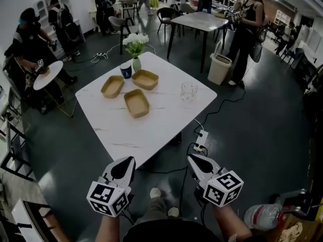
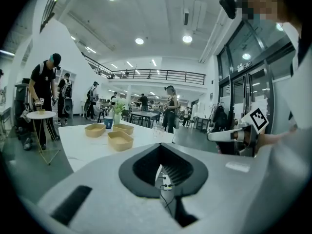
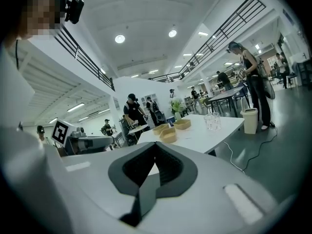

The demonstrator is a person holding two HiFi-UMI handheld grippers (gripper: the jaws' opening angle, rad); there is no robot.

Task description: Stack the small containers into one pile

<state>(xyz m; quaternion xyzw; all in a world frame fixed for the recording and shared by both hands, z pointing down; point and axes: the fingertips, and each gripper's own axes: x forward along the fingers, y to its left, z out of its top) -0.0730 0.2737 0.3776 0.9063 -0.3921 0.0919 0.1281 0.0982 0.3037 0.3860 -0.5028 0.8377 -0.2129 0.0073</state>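
Looking down at the white table (image 1: 126, 130), I have it well ahead of me, the one large surface in play, and both claws hang short of its near corner with none of the stacking done. The left claw (image 1: 126, 162) and the right claw (image 1: 194, 160) are each pinched fully together with nothing between the jaws, so either will need opening before it goes in. On the table's far half lie three containers, close together but none nested in another: the near container (image 1: 137, 103), the left container (image 1: 112, 86) and the far container (image 1: 145, 79). They are shallow tan trays with sloping walls, and I judge them light, fairly stiff, with a thin rim that may flex, and matte enough not to slip in the pads. Being so light, one could skate across the smooth tabletop if nudged, so I would take it by the rim at a short end, one jaw inside the wall and one outside, and lift it clear before carrying it over. The sloped walls should let them drop into one another. Behind them stands one vase (image 1: 136, 63) of white flowers, to their right one clear glass (image 1: 189, 91), breakable and best avoided, and by the vase one blue cup (image 1: 126, 70).
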